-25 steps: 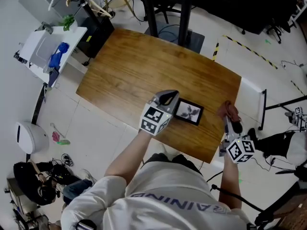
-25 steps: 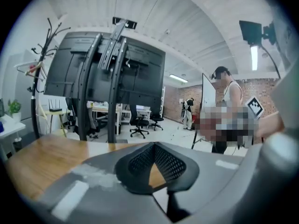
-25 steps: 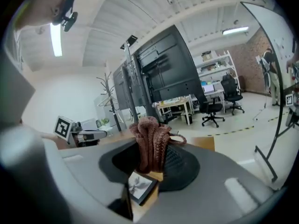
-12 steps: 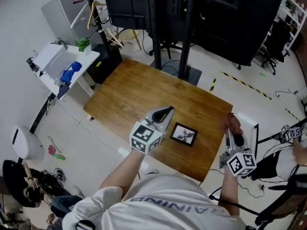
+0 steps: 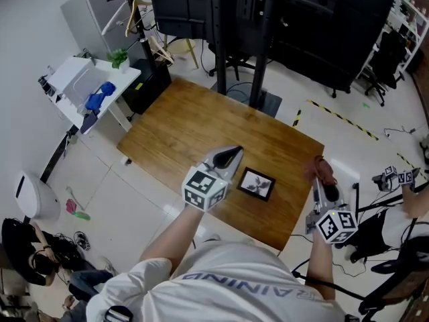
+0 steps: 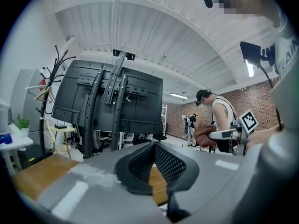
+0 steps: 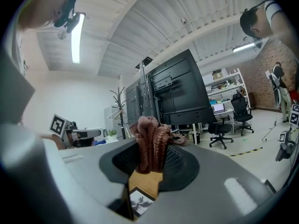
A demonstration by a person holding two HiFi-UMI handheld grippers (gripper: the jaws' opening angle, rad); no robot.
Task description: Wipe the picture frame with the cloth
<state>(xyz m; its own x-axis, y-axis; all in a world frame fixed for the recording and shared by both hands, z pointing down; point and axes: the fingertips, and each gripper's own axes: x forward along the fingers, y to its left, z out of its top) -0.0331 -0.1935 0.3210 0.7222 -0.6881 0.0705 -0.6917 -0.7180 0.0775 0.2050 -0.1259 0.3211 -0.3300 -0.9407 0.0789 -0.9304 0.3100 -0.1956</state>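
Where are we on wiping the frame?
Done: the cloth is clamped in the right gripper. In hand: it is held by the table's right edge, apart from the frame. Left: the wiping itself. The frame lies flat with nothing touching it, and the left gripper is shut and empty, to its left in the head view.

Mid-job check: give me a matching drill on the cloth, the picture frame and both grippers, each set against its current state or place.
Things:
1. cloth
2. picture frame
3. left gripper
4. right gripper

States or places:
A. jaws together, nothing between them
B. lying flat on the wooden table
C. jaws clamped on a soft thing
D. reddish-brown, bunched up between jaws

Pairs: 1-D, 2-B, 3-A, 4-C
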